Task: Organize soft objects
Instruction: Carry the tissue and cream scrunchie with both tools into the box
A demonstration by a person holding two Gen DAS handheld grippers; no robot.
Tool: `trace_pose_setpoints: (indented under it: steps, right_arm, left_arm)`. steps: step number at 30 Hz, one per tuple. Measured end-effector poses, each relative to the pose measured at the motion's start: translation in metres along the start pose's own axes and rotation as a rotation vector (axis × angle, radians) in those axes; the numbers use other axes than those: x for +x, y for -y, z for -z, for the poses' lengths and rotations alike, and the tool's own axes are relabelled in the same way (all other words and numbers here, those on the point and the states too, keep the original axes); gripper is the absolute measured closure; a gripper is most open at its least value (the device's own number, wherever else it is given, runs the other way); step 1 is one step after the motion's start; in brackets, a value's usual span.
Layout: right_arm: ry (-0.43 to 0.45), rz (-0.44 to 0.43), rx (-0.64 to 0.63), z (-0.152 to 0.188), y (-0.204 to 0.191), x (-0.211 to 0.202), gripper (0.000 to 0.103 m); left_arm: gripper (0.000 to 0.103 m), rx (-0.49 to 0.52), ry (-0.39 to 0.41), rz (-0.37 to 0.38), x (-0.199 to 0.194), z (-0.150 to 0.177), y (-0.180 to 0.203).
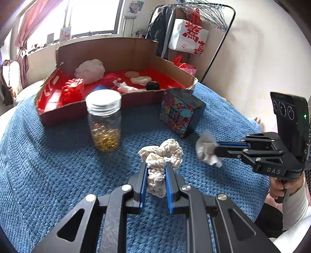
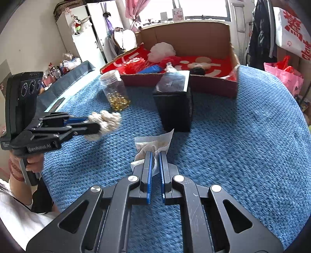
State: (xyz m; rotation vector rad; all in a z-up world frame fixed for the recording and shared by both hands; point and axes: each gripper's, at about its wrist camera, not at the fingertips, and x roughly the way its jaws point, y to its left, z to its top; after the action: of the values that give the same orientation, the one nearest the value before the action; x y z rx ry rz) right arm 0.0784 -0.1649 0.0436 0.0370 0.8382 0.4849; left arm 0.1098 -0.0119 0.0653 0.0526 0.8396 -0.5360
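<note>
A blue knitted cover (image 1: 58, 159) spreads over the bench in a lived-in room, with a bright window (image 1: 93, 15) behind, a clothes rack (image 1: 194, 29) hung with bags to one side and white cupboards (image 2: 85, 33) to the other. At the far edge sits an open cardboard box (image 1: 108, 50) with a red lining, holding a white fluffy bundle (image 1: 89, 70), a red knobbly item (image 1: 72, 89) and several pale scraps. In front of it stand a clear jar (image 1: 105, 124) with a silver lid, part filled with golden capsules, and a dark patterned box (image 1: 181, 112).

The left hand-held gripper (image 1: 155, 165) is closed on a cream crocheted scrunchie (image 1: 163, 153), its looped yarn bunched and ruffled and squeezed between the blue-lined fingers; it is carried above the cover, near the jar. The right hand-held gripper (image 2: 155, 153) is clamped on a crumpled white sachet (image 2: 153, 144) of thin, creased, gauzy material with pale filling showing through, held just in front of the dark box.

Both tools point toward the cardboard box, roughly level with each other and well apart. The person's right hand (image 1: 279, 187) wraps the pistol grip below its device; the left hand (image 2: 34, 163), a beaded bracelet at the wrist, does likewise.
</note>
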Motion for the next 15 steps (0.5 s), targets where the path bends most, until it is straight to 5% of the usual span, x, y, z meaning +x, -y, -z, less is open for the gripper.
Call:
trace_pose_setpoints:
  steps: [15]
  right_arm:
    - [0.041, 0.133, 0.079, -0.025, 0.055, -0.019, 0.096]
  left_arm:
    - [0.085, -0.125, 0.031, -0.145, -0.027, -0.011, -0.075]
